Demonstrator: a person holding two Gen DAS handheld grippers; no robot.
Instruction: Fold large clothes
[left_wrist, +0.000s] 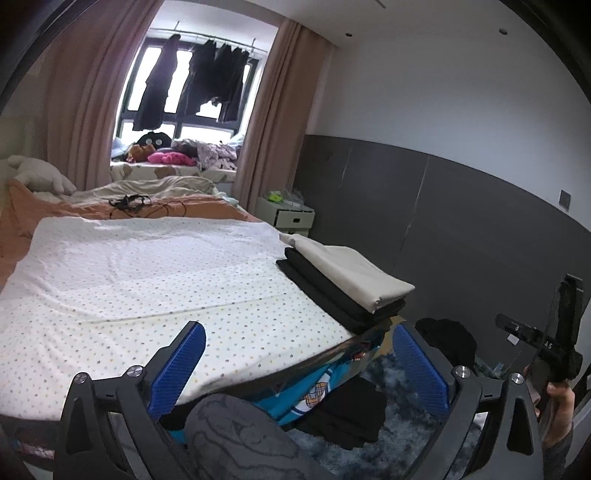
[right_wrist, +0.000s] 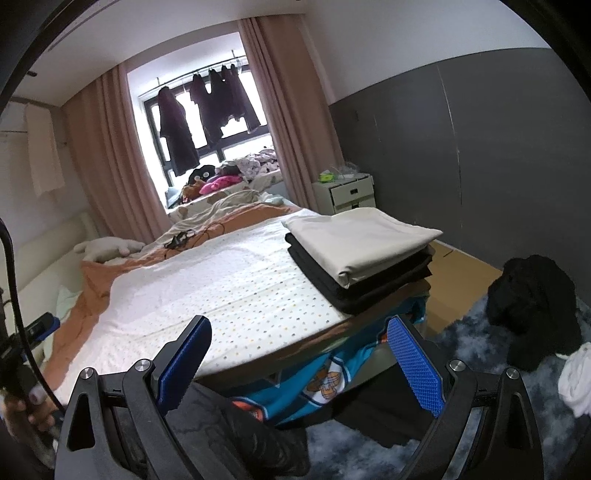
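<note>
A folded stack, a cream cloth on black ones, lies at the right corner of the bed's dotted white sheet. My left gripper hovers over the bed's near corner, open, nothing between its blue pads. My right gripper is likewise open and empty before the same corner, the stack beyond it. A teal printed garment hangs below the bed edge. A black garment heap and a white cloth lie on the floor to the right.
A shaggy blue-grey rug covers the floor by the bed. A white nightstand stands against the dark wall panel. A black cable and a plush toy lie at the bed's far end. A knee in grey patterned trousers is below.
</note>
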